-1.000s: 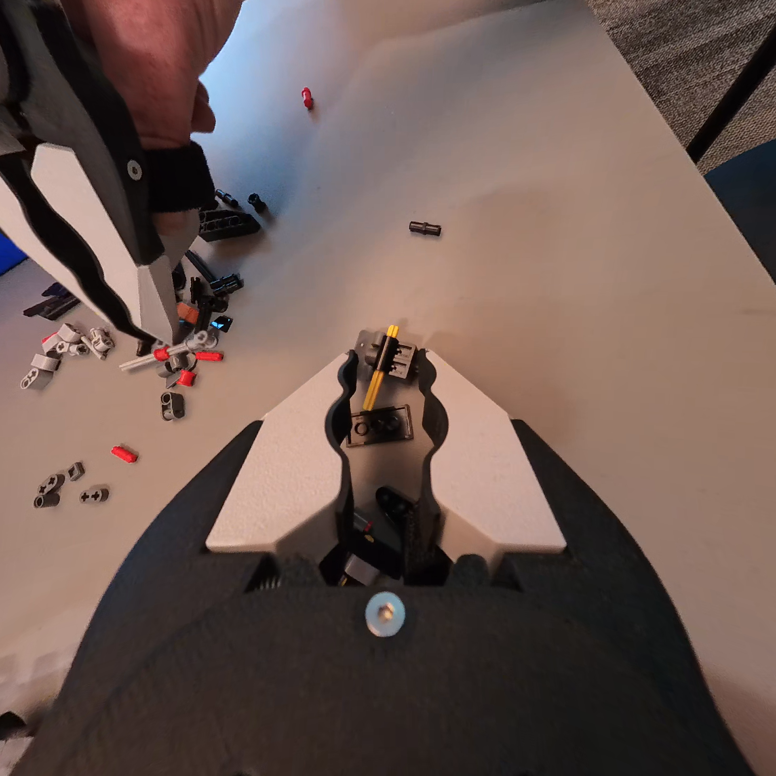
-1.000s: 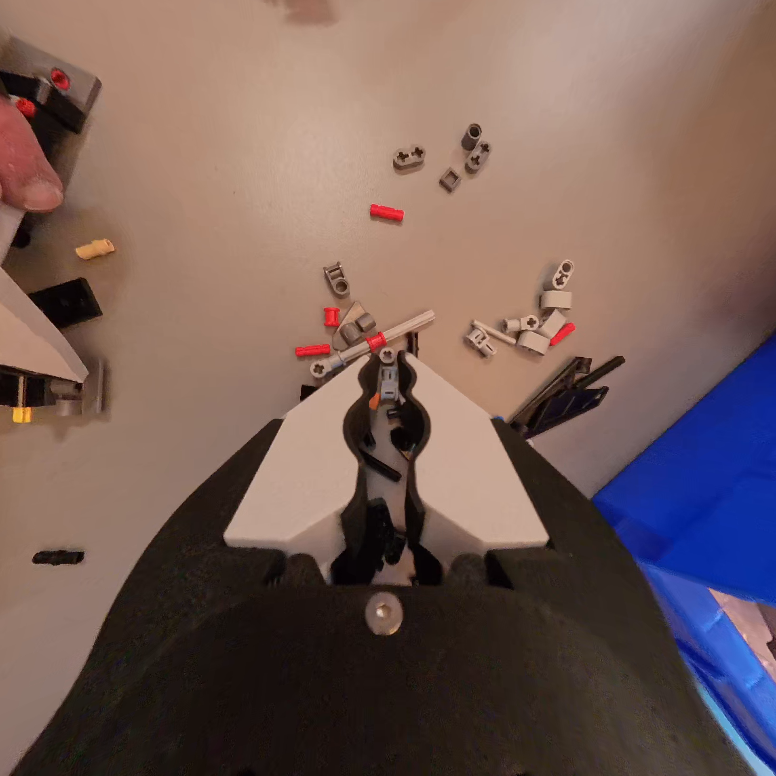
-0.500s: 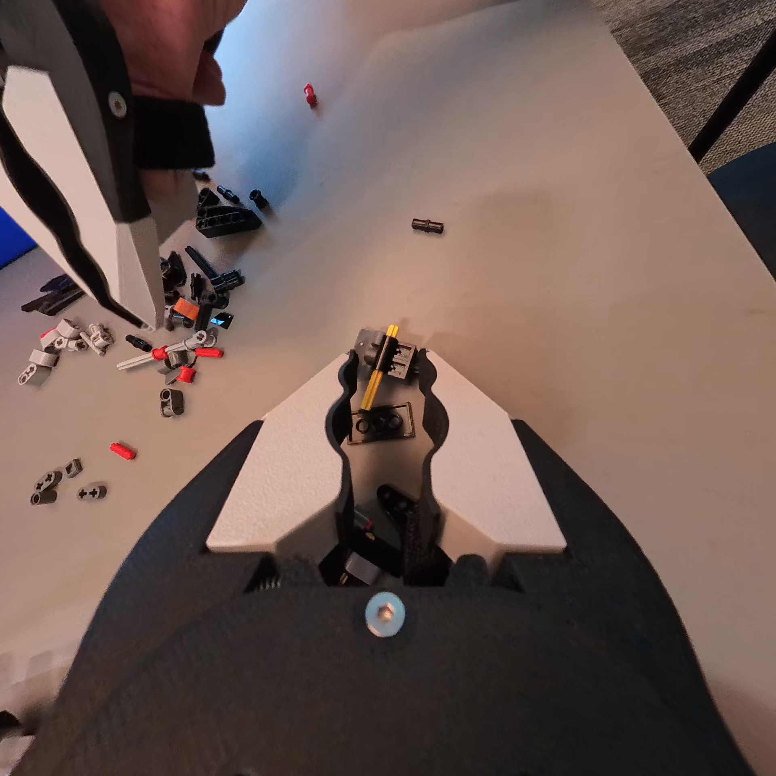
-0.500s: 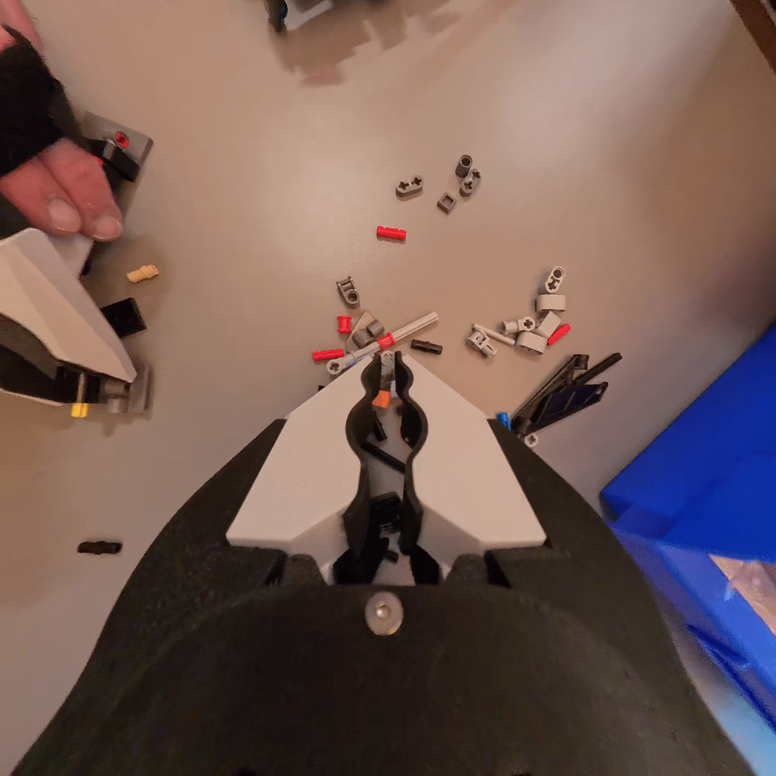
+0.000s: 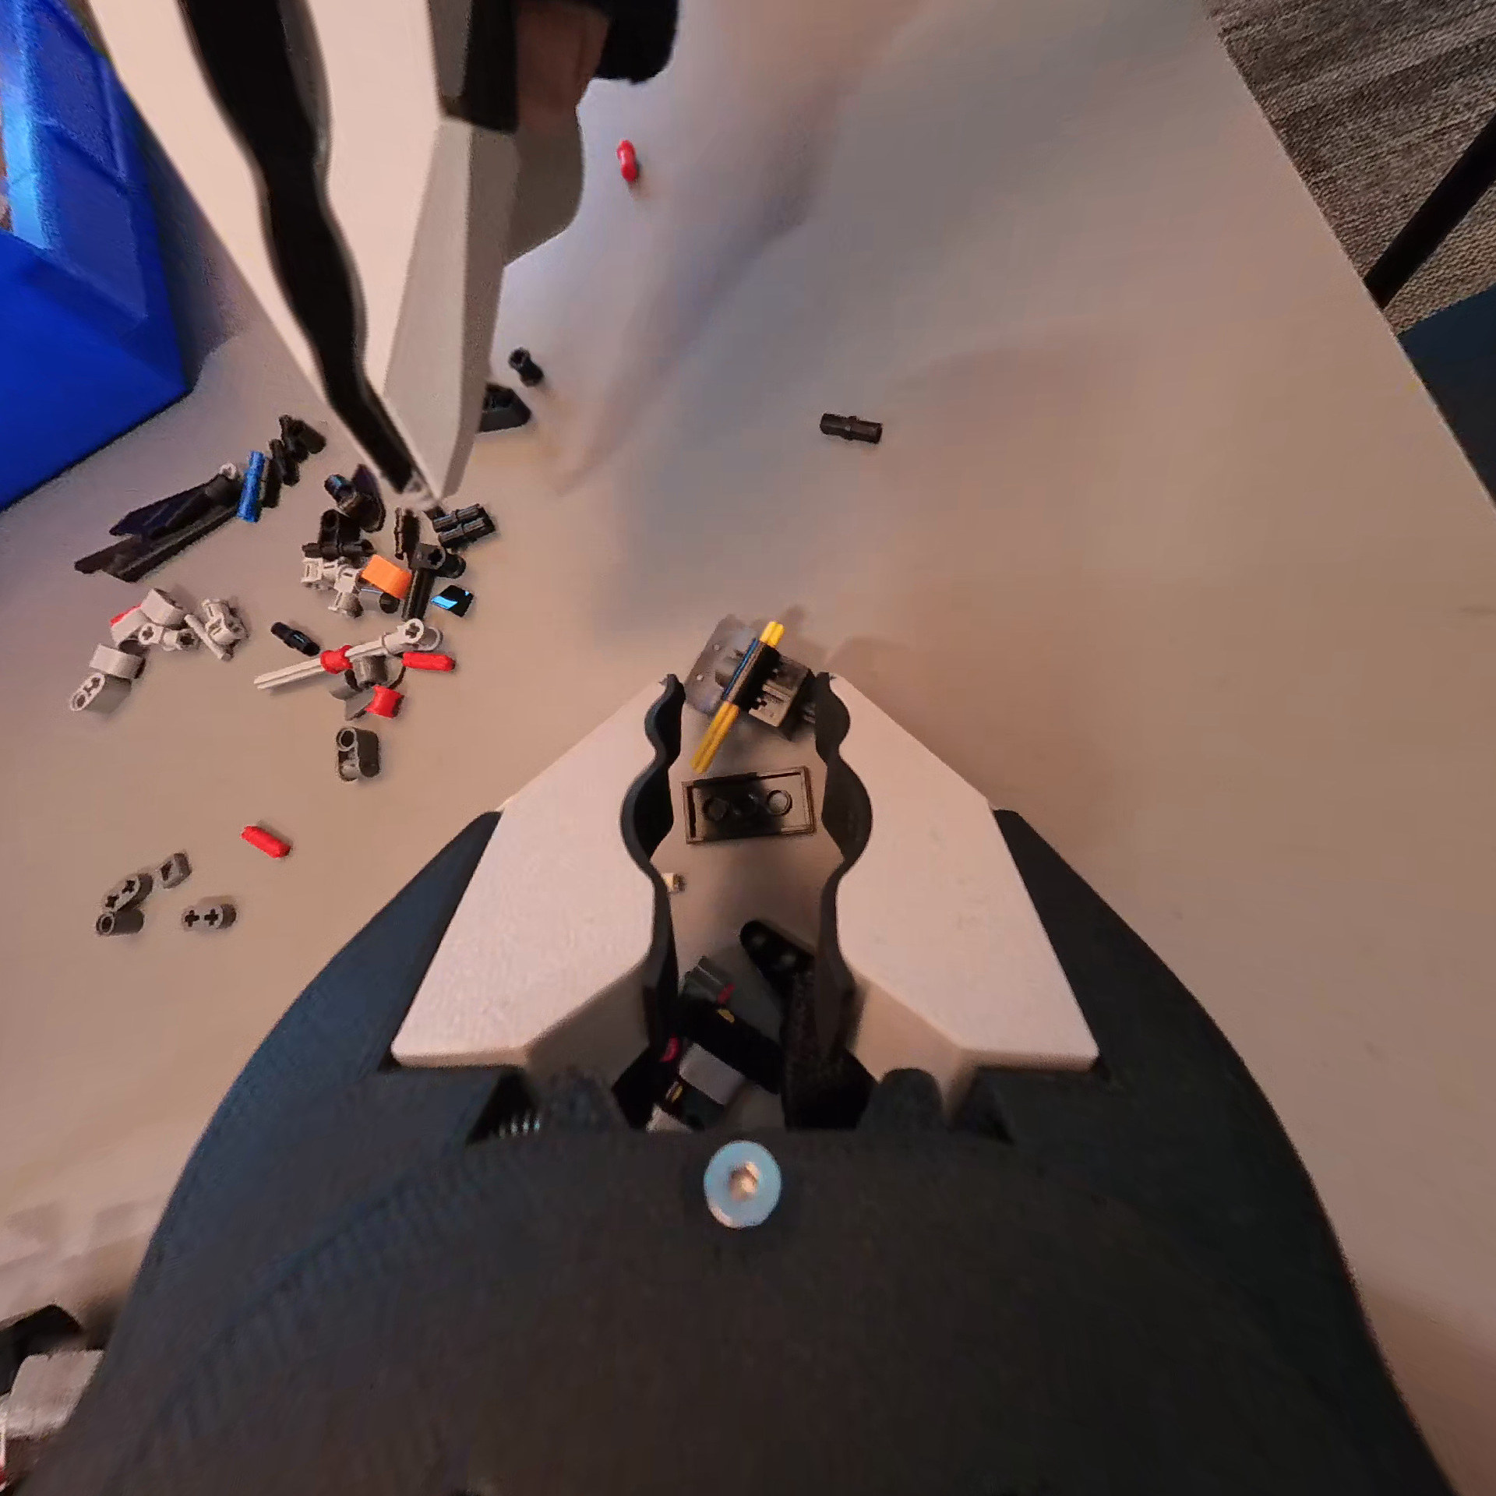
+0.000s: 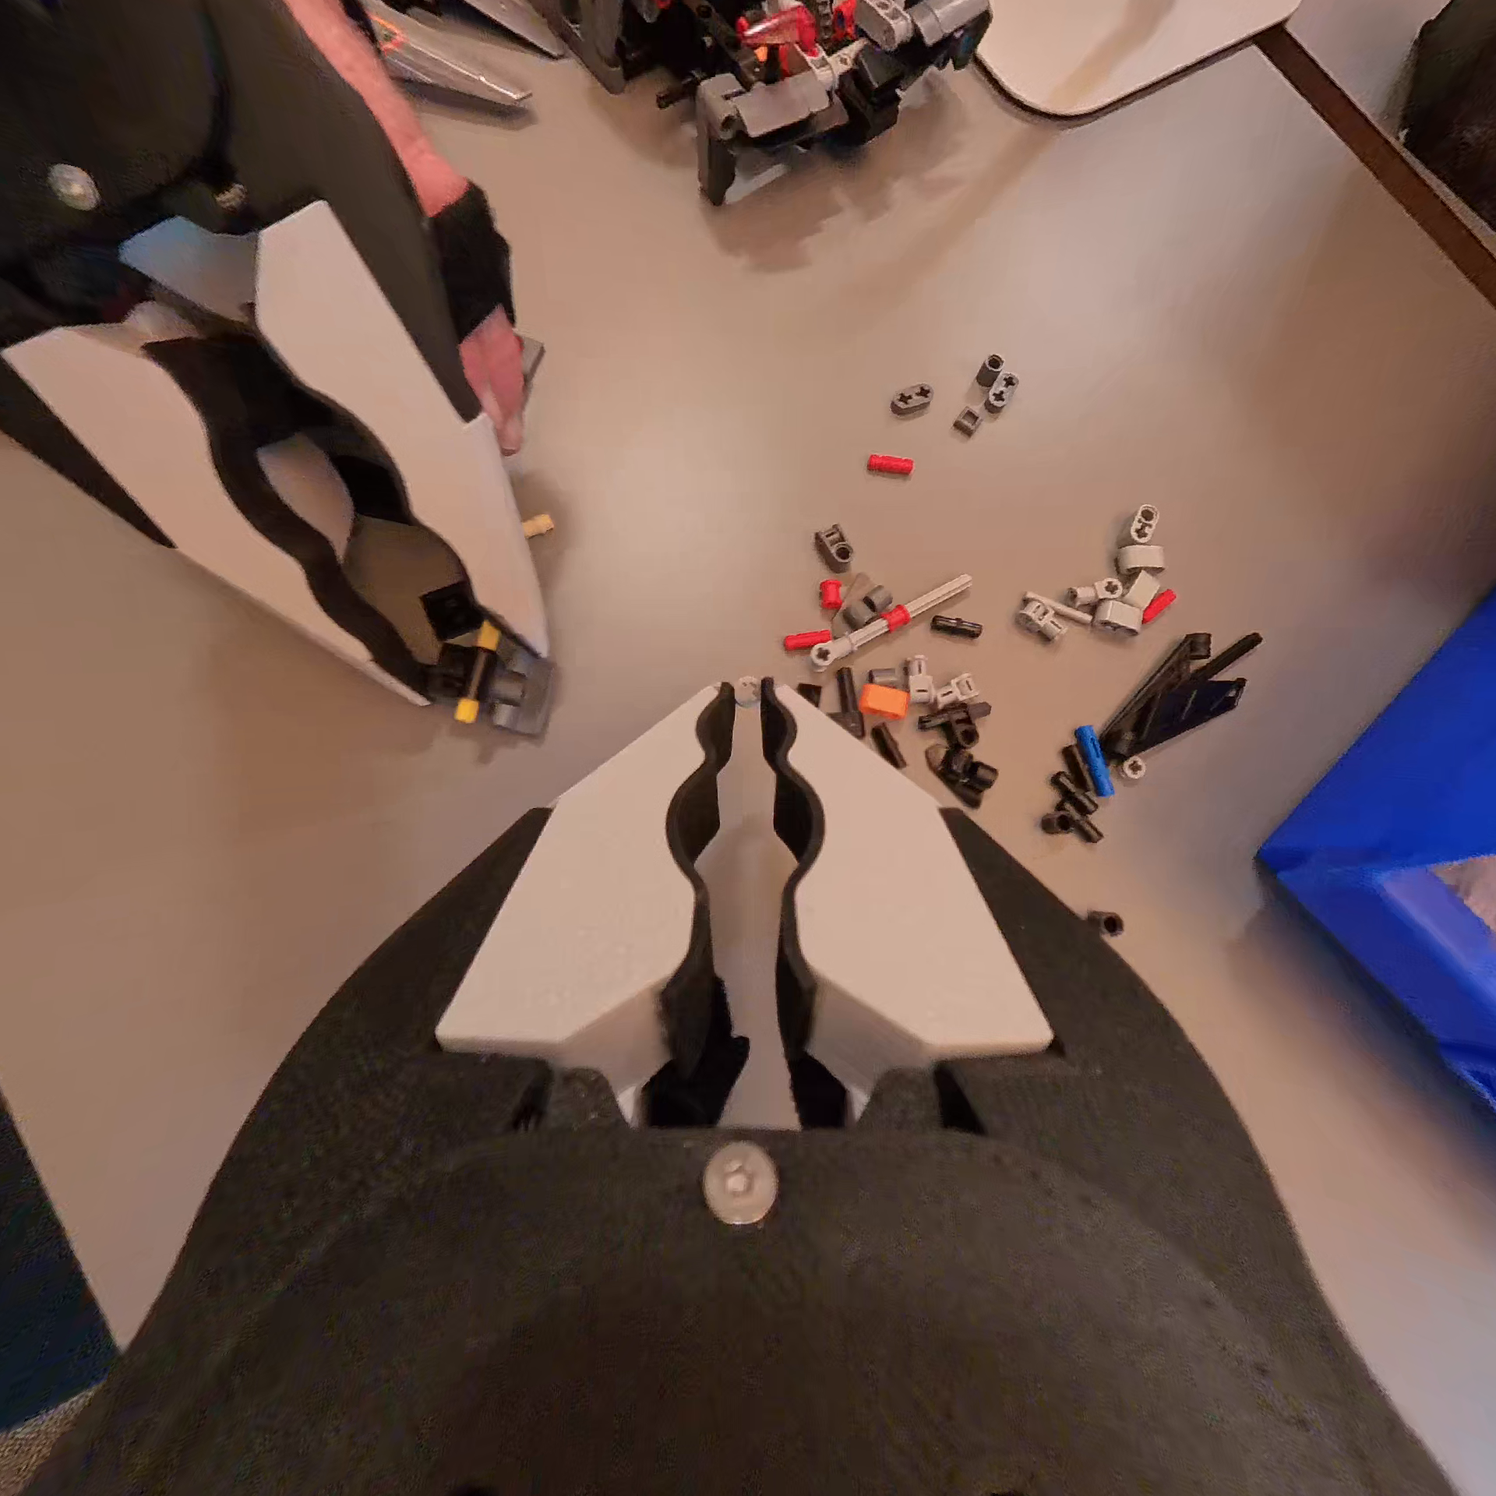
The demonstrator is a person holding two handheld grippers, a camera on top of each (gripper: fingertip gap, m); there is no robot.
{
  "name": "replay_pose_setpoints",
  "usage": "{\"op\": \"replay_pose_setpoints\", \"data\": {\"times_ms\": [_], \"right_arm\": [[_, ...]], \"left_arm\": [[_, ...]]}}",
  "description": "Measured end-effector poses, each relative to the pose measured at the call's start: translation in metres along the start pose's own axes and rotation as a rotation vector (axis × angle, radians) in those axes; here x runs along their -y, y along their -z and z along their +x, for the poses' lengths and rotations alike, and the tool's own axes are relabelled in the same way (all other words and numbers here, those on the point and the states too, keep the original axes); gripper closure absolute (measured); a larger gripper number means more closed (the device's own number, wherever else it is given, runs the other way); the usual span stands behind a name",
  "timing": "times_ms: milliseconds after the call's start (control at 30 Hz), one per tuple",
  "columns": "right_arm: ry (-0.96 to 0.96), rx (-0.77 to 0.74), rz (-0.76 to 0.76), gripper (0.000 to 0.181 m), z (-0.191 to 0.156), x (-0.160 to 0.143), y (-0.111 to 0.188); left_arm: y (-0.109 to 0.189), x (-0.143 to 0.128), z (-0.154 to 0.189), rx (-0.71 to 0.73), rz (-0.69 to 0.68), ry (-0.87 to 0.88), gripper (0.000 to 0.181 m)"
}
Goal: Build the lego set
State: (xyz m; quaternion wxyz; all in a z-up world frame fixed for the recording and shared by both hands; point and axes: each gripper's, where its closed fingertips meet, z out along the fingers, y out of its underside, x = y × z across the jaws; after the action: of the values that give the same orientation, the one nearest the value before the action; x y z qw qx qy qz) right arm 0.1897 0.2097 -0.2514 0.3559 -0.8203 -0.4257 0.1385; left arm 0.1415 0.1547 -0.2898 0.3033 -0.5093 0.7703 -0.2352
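A: What does the left hand-held gripper (image 5: 743, 688) have?
B: Its jaws sit fairly wide, tips down at the table (image 5: 1052, 567), with a small grey-and-black assembly with a yellow rod (image 5: 749, 684) between the tips. Whether they press it, I cannot tell. A flat black plate (image 5: 749, 804) lies farther back between the fingers.

A: And the right hand-held gripper (image 6: 746, 694)?
B: Jaws narrow, a slim gap left, and a small pale grey piece (image 6: 745, 693) sits right at the tips (too tiny to name); I cannot tell if it is gripped.

A: The loose pieces?
B: A scatter of loose pieces (image 6: 955, 648) lies just ahead and right of the right tips, with an orange block (image 6: 884, 700) nearest. A blue bin (image 6: 1392, 850) stands farther right; a half-built model (image 6: 809, 81) sits far ahead.
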Motion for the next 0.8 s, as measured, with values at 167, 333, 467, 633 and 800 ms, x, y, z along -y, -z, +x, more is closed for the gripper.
{"op": "replay_pose_setpoints", "data": {"times_ms": [167, 333, 467, 633, 800], "right_arm": [[-0.013, 0.011, 0.014, 0.176, -0.013, -0.002, 0.005], [-0.047, 0.026, 0.023, 0.176, -0.025, -0.009, 0.006], [-0.073, 0.054, 0.02, 0.177, -0.04, -0.017, 0.005], [-0.084, 0.116, 0.018, 0.177, -0.061, -0.021, 0.0], [-0.093, 0.142, 0.016, 0.177, -0.07, -0.019, -0.007]], "left_arm": [[0.0, -0.004, -0.004, 0.021, -0.023, 0.003, 0.149], [0.009, -0.01, -0.014, 0.045, -0.03, 0.069, 0.147], [0.027, -0.017, -0.023, 0.053, -0.015, 0.144, 0.147], [0.03, -0.021, -0.02, 0.035, -0.045, 0.15, 0.15], [0.023, -0.023, -0.013, -0.004, -0.073, 0.174, 0.152]]}}
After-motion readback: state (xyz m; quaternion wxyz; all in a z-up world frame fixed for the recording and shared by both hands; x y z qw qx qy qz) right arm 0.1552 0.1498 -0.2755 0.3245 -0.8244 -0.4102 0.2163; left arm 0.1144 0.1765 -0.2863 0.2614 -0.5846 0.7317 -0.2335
